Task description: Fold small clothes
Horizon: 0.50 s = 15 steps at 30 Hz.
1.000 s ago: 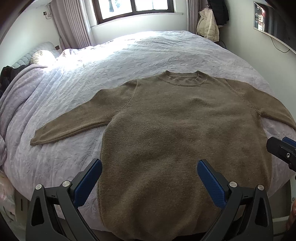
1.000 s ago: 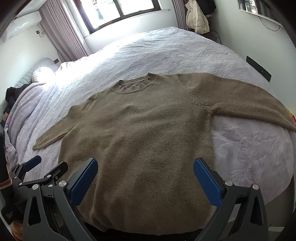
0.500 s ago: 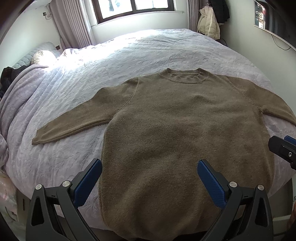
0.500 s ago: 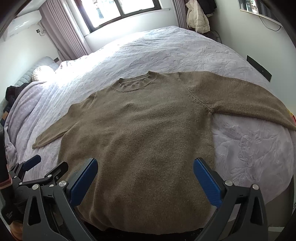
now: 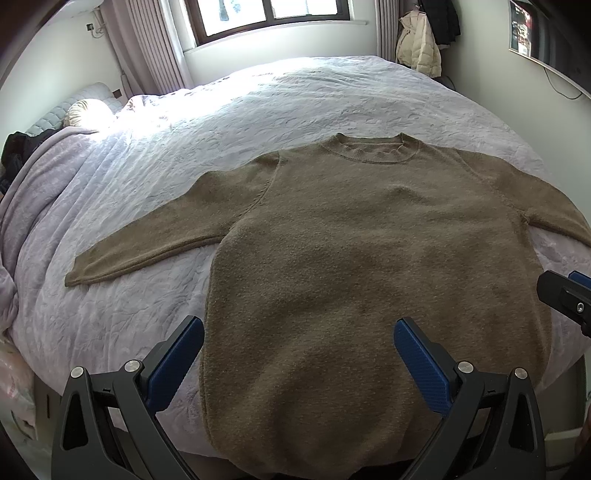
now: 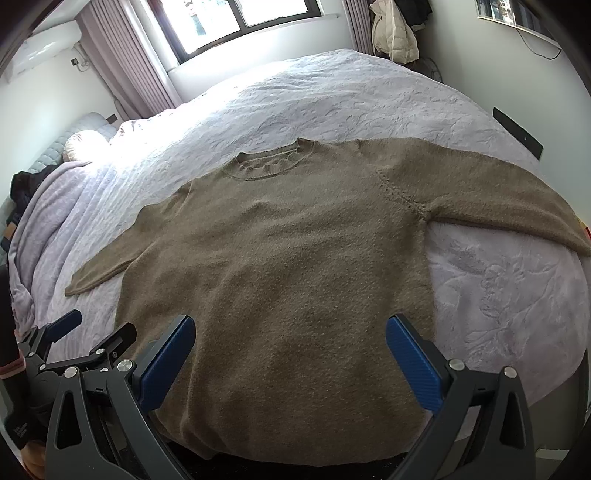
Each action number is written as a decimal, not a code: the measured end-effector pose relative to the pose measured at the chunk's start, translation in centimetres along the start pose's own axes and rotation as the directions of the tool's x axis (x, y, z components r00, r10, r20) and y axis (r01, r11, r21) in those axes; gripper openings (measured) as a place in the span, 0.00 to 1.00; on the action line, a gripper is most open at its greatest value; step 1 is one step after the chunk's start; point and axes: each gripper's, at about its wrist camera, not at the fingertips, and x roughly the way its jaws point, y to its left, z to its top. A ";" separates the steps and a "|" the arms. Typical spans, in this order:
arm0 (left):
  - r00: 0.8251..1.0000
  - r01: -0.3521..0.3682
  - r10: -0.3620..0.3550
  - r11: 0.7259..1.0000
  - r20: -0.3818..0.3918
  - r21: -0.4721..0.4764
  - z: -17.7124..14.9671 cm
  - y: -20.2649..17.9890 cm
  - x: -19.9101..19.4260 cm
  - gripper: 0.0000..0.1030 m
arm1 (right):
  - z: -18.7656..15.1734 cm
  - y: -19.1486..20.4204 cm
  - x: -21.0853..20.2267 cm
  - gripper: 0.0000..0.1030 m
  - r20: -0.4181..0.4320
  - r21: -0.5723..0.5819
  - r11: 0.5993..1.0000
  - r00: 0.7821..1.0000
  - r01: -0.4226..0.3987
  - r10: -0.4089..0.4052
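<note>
An olive-brown knit sweater (image 5: 369, 258) (image 6: 288, 266) lies flat, front up, on the bed, its collar toward the window and both sleeves spread sideways. Its hem hangs over the bed's near edge. My left gripper (image 5: 299, 354) hovers open above the hem's left part, nothing between its blue pads. My right gripper (image 6: 291, 350) is open too, above the hem's middle. In the right wrist view the left gripper (image 6: 96, 336) shows at the lower left; the left wrist view catches the right gripper's fingertips (image 5: 565, 299) at its right edge.
The bed wears a pale lilac quilted cover (image 5: 295, 103) (image 6: 332, 92). A folded lilac blanket (image 5: 33, 206) and dark clothes (image 5: 18, 147) lie at the left. A window (image 5: 273, 14), curtains and a hanging cream jacket (image 5: 417, 48) stand behind the bed.
Both views have shifted only slightly; the sweater sits a touch lower in the left wrist frame. The sweater lies untouched and both grippers stay open.
</note>
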 end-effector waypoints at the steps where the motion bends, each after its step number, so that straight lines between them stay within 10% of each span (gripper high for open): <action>1: 1.000 -0.003 0.003 1.000 0.000 0.000 0.0 0.0 0.0 1.00 | 0.0 0.0 0.0 1.00 -0.001 0.000 1.000 1.000 0.001 -0.001; 15: 0.997 -0.061 0.060 0.998 0.047 0.025 0.0 0.2 -0.2 1.00 | 0.1 0.2 0.6 1.00 -0.013 -0.004 1.000 1.000 0.025 -0.025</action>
